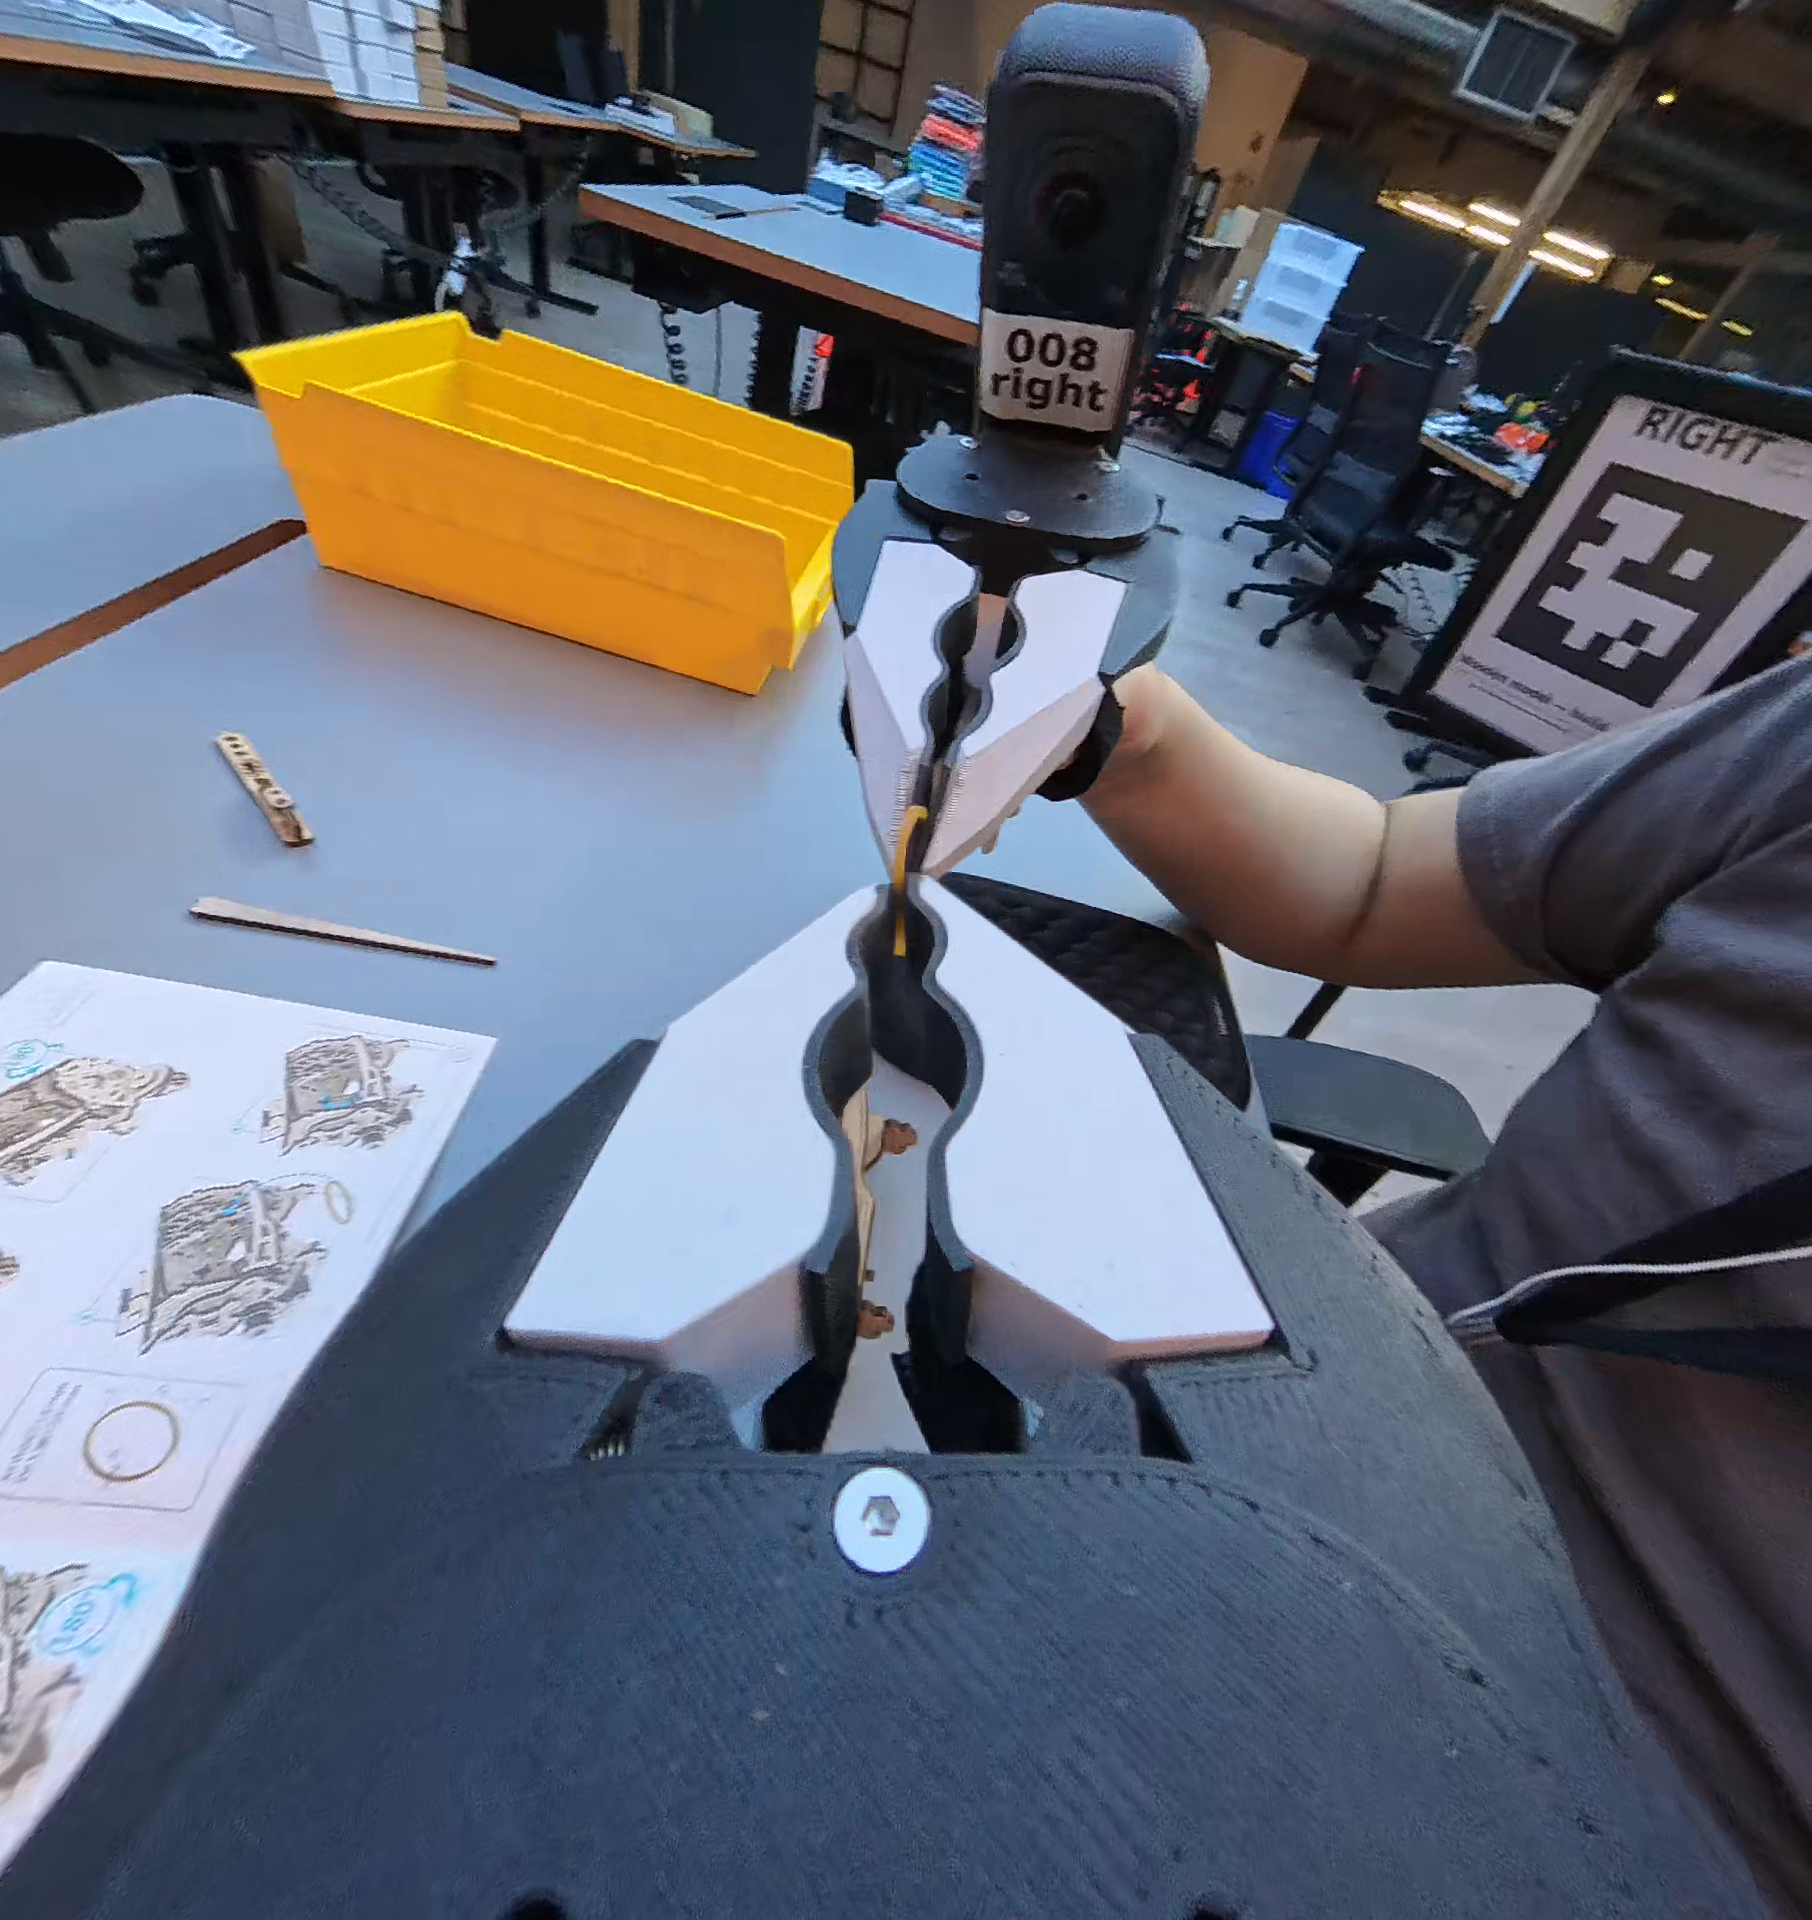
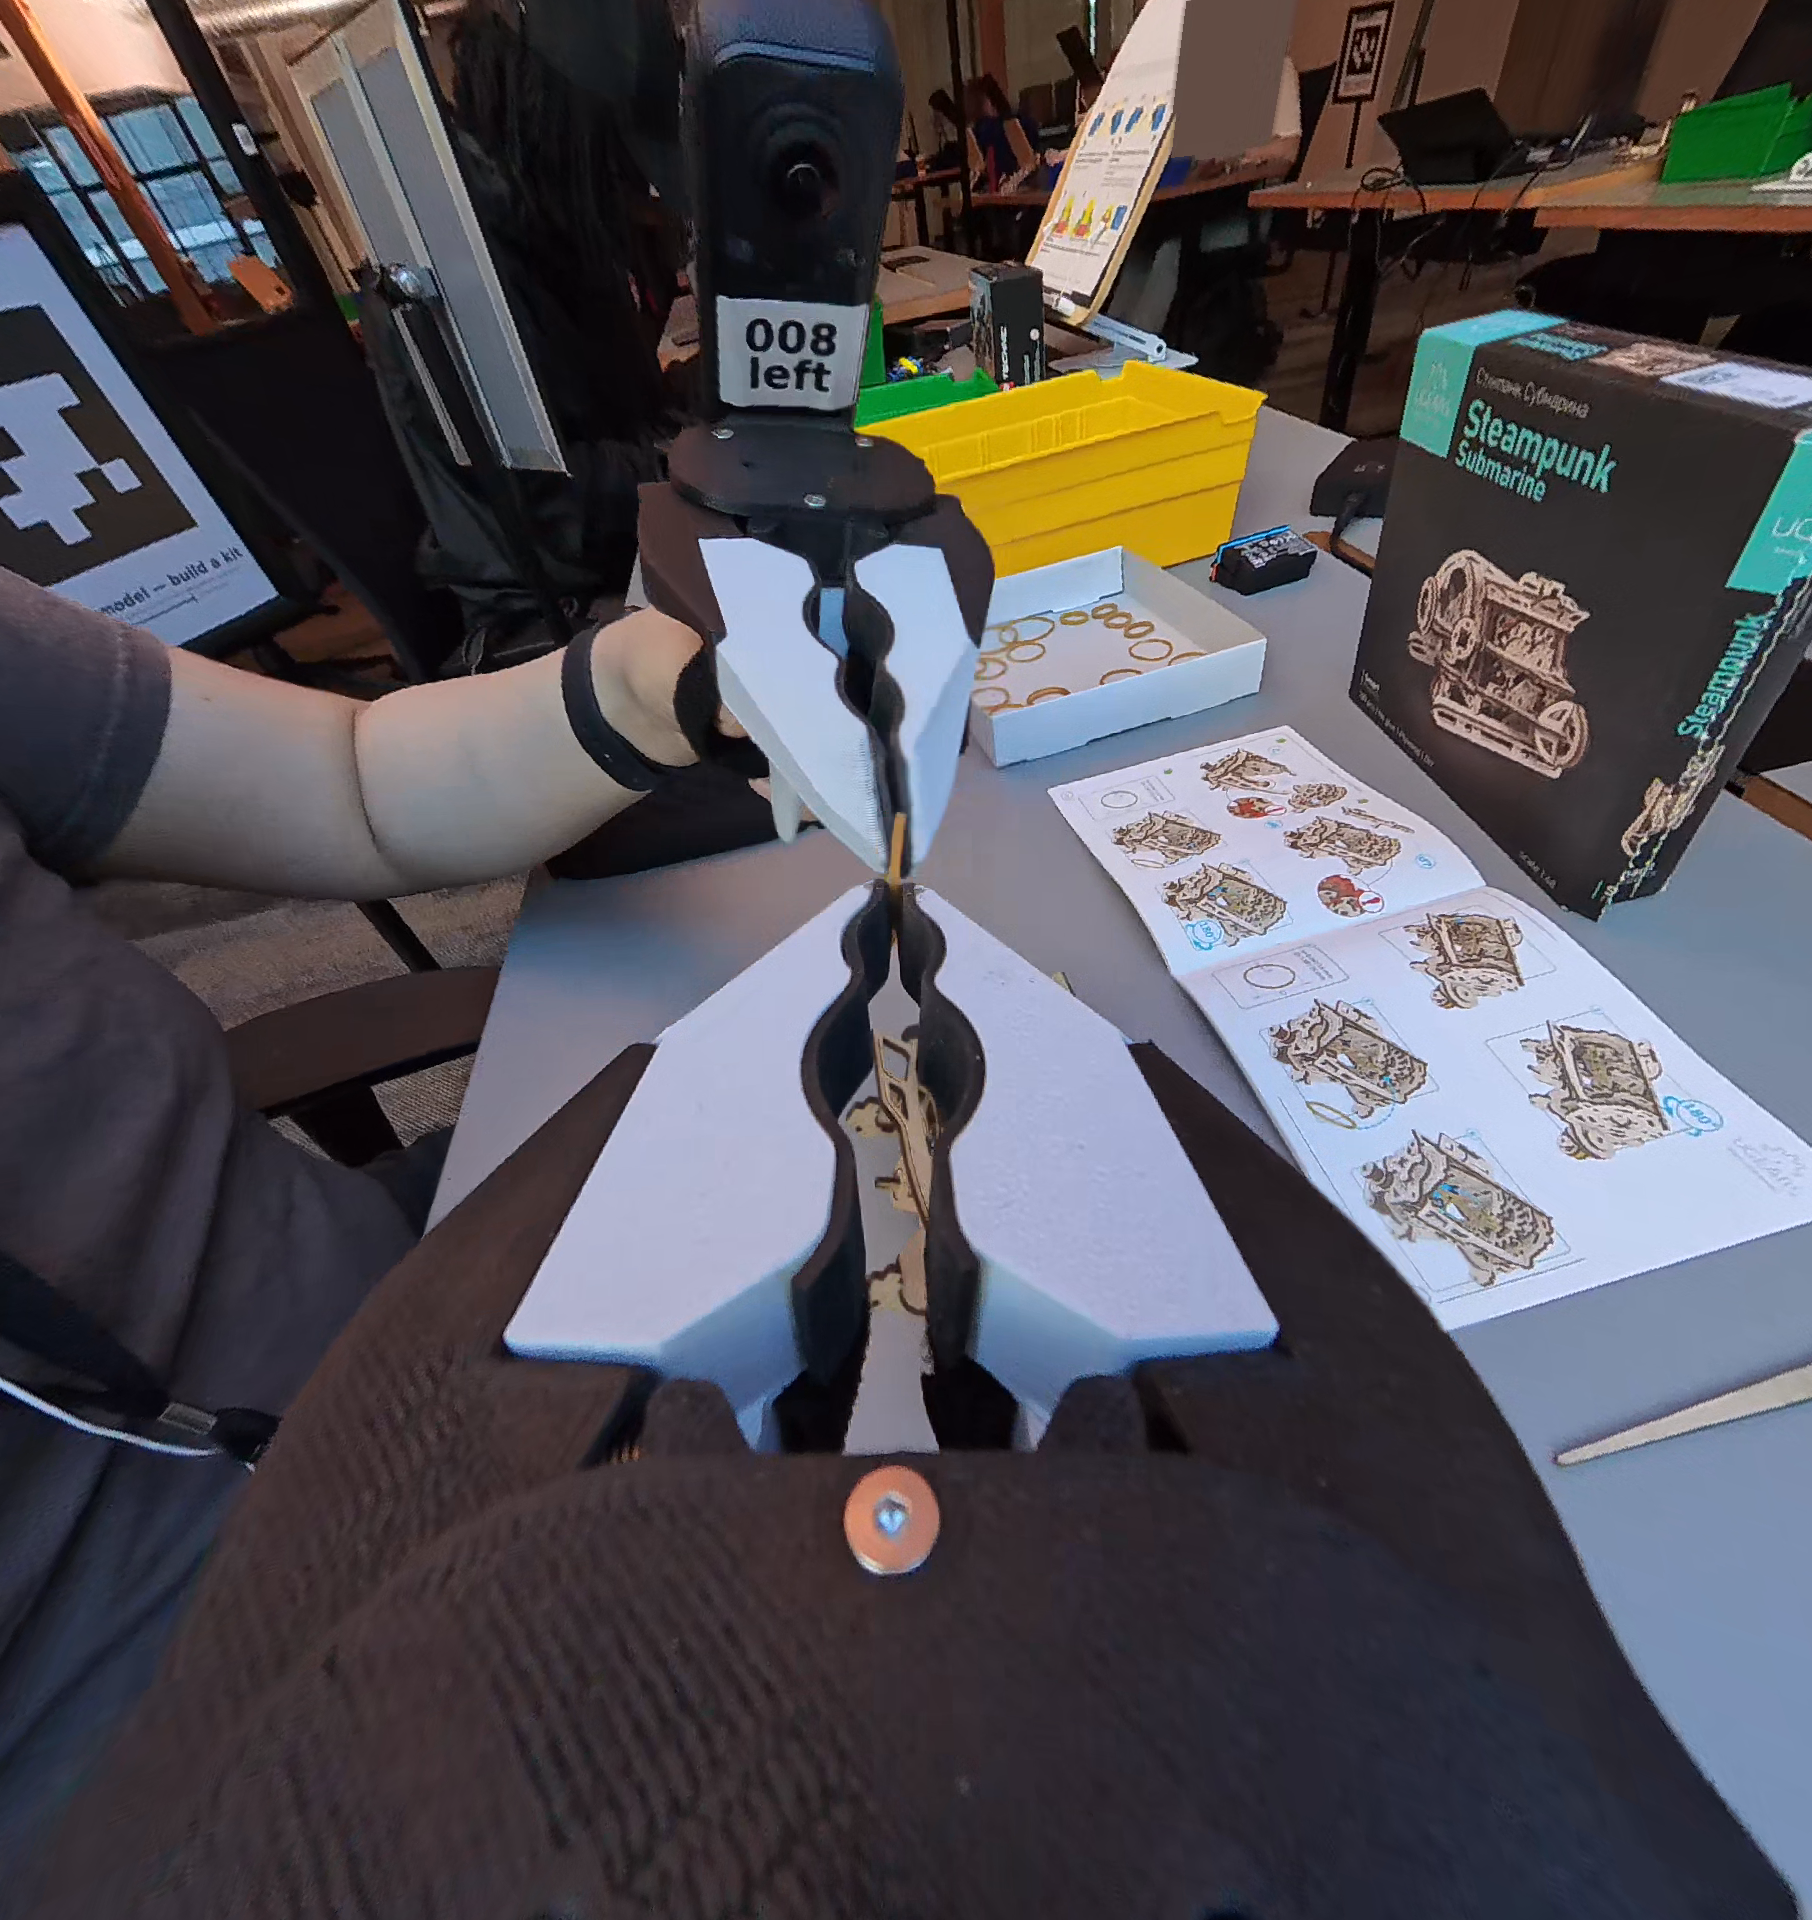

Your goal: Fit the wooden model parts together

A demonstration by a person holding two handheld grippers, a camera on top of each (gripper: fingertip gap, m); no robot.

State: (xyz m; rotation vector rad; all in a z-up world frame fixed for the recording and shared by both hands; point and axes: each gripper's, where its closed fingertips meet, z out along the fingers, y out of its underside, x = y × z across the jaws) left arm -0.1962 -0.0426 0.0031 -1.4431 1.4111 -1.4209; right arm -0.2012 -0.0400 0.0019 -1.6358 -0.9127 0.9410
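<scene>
My left tongs [image 1: 900, 896] and right tongs [image 2: 894, 891] tip to tip above the grey table [image 1: 569, 790], both pinched narrow on one yellow rubber band [image 1: 907, 868], wooden model [image 2: 907, 1143] lying beneath the right tongs, instruction sheet [image 2: 1453, 1049] alongside

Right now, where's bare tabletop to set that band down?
Free: the grey table between the yellow plastic bin and the white instruction sheet, apart from two wooden strips. Crowded: by the dark kit box, white tray of bands and open instruction booklet.
</scene>
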